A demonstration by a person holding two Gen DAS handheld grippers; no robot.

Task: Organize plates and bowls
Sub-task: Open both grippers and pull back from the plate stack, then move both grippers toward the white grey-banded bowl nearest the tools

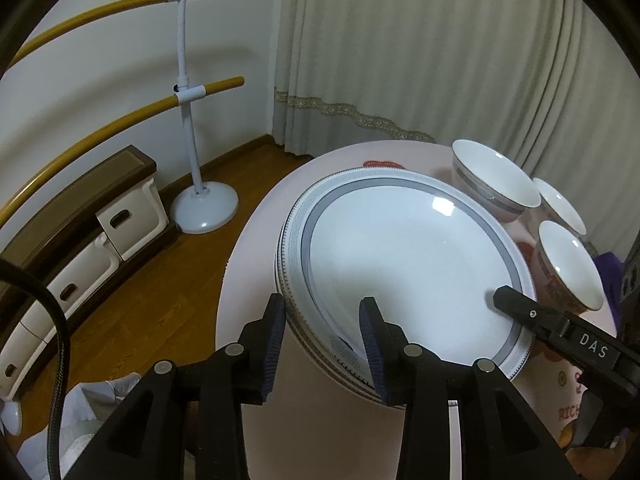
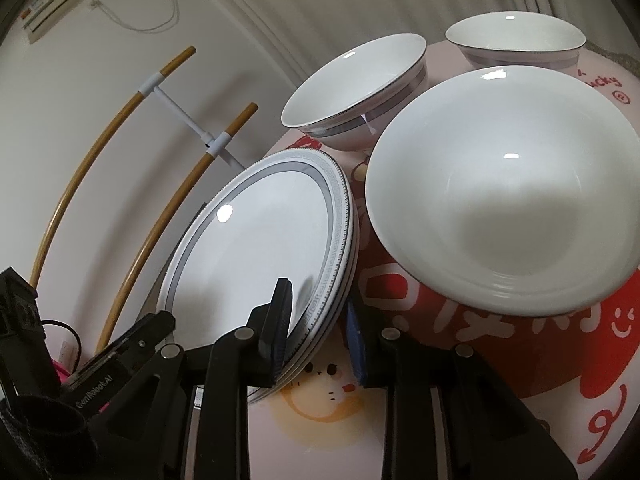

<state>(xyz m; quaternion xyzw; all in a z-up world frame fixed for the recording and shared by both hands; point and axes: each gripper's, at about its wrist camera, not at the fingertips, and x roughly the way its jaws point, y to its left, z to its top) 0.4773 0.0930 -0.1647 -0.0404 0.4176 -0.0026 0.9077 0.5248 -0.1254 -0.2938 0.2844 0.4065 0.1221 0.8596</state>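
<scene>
A stack of grey-rimmed white plates (image 1: 404, 256) lies on the pink round table (image 1: 248, 300). My left gripper (image 1: 324, 328) straddles the stack's near rim, one finger outside the edge and one over the top plate, with gaps showing, so it is open. From the right, my right gripper (image 2: 316, 300) holds the stack's rim (image 2: 332, 280): one finger lies on the top plate and the blue pad sits under the edge. One of its fingers (image 1: 516, 304) shows in the left wrist view. Three white bowls (image 2: 504, 200) (image 2: 356, 92) (image 2: 516, 44) stand beside the stack.
The table's left edge (image 1: 224, 320) drops to a wooden floor (image 1: 152, 300). A white stand with two wooden bars (image 1: 188, 92) and a low cabinet with white drawers (image 1: 120, 220) stand by the wall. A curtain (image 1: 440, 60) hangs behind the table.
</scene>
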